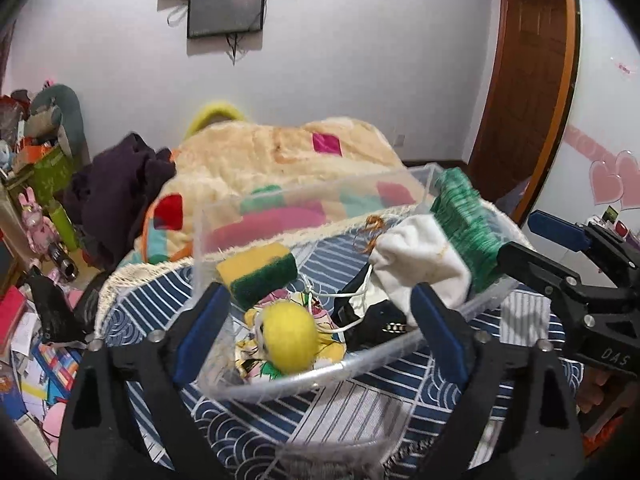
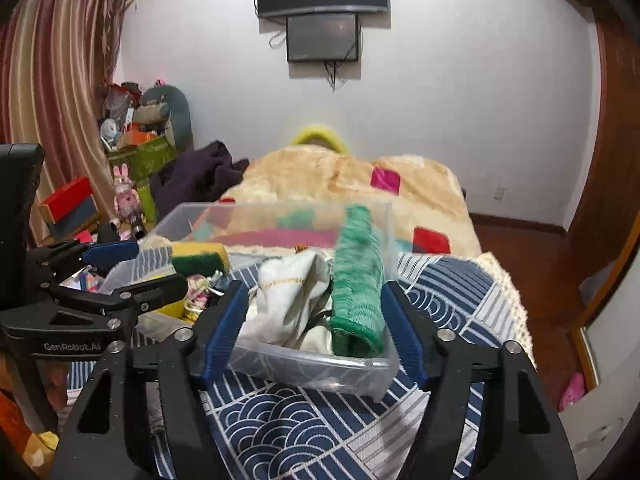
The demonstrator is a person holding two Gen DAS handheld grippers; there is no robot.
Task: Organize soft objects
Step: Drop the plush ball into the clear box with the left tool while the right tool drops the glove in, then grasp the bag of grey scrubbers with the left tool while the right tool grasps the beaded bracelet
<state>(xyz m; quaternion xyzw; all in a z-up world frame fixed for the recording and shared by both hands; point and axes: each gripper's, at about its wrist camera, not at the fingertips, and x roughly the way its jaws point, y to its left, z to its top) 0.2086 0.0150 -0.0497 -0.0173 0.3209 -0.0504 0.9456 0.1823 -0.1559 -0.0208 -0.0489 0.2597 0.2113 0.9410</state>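
A clear plastic bin stands on the blue patterned cloth on the bed. Inside lie a yellow-green sponge, a yellow ball on printed fabric, a white cloth, a green towel and a dark item. My left gripper is open and empty, its fingers astride the bin's near left end. My right gripper is open and empty, astride the bin's near right end, with the white cloth and green towel between its fingers. Each gripper shows in the other's view.
A cream blanket with coloured patches and a dark garment lie beyond the bin. Cluttered boxes and toys crowd the left side. A wooden door is at right. Monitors hang on the wall.
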